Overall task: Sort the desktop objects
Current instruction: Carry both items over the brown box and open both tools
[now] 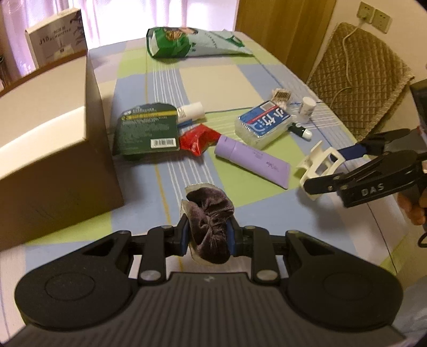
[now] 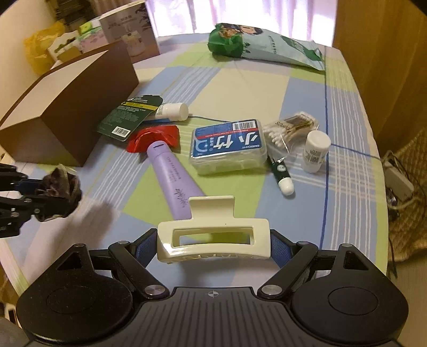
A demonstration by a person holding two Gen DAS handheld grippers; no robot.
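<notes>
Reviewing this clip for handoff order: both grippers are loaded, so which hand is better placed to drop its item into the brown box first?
Left, probably. The left gripper, shut on the scrunchie, sits right beside the brown box. The right gripper, holding the cream hair claw, is across the table, past the purple tube.

Checked tablecloth [image 1: 202, 77] in blue, green, cream covers table. Chair [image 1: 357, 77] with quilted tan cover at right edge; white cable [image 1: 347, 50] draped over it, running to wall socket [image 1: 375, 16]. Wooden panel [image 1: 285, 29] behind. Bright curtains [image 2: 256, 13] at far end.
</notes>
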